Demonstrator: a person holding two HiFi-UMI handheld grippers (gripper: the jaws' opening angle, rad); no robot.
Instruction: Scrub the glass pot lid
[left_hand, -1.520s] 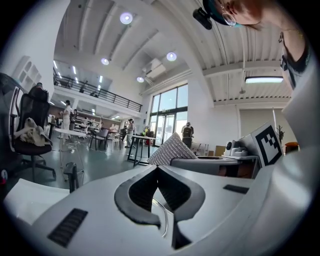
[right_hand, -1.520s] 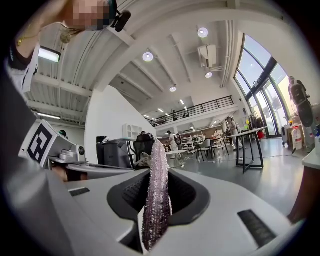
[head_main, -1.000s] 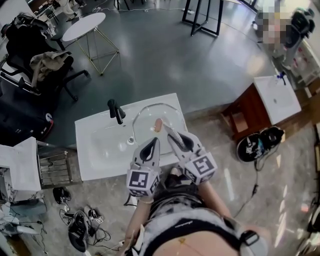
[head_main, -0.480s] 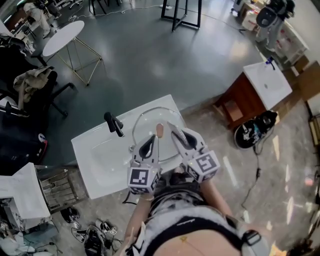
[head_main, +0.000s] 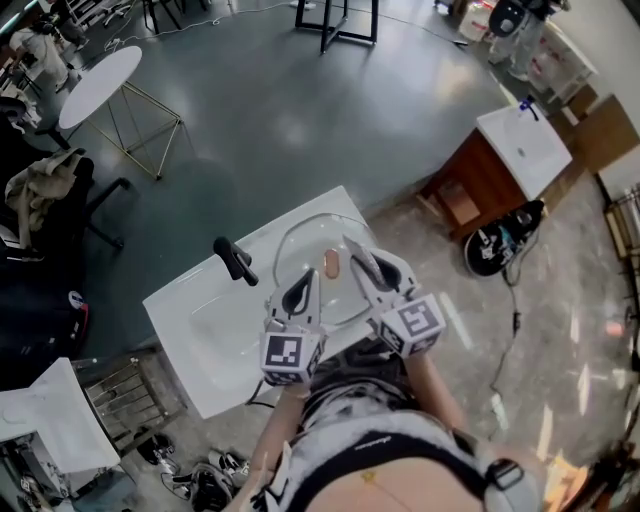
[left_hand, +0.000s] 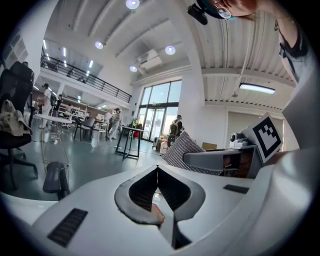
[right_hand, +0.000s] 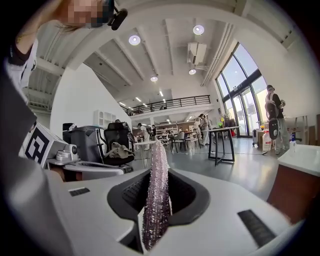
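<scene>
At the near edge of a white washstand surface (head_main: 190, 325), a person leans over the basin with a tool in each hand. The surface stands free on all sides. Dark grey floor opens beyond its far edge, with paler stone-look floor to the right. A round white table (head_main: 100, 82) on gold legs and a black office chair (head_main: 45, 215) stand well apart to the left. A wooden cabinet with a white top (head_main: 520, 150) stands well apart to the right.

The glass pot lid (head_main: 303, 243) lies in the basin, knob (head_main: 331, 263) up, just beside the black tap (head_main: 234, 262). Both tools point over its near rim. The left tool (head_main: 306, 279) has its jaws pressed together, and no view shows whether they nip the lid. The right tool (head_main: 347, 247) pinches a glittery pink scrubber (right_hand: 157, 200), which stands on edge between the jaws.

Only the head view shows the lid, the tap and the shoes and cables (head_main: 195, 480) on the floor below the surface. The two gripper views alone show the high white ceiling, a railed balcony (left_hand: 87, 80), tall windows (right_hand: 240, 85) and people far off.
</scene>
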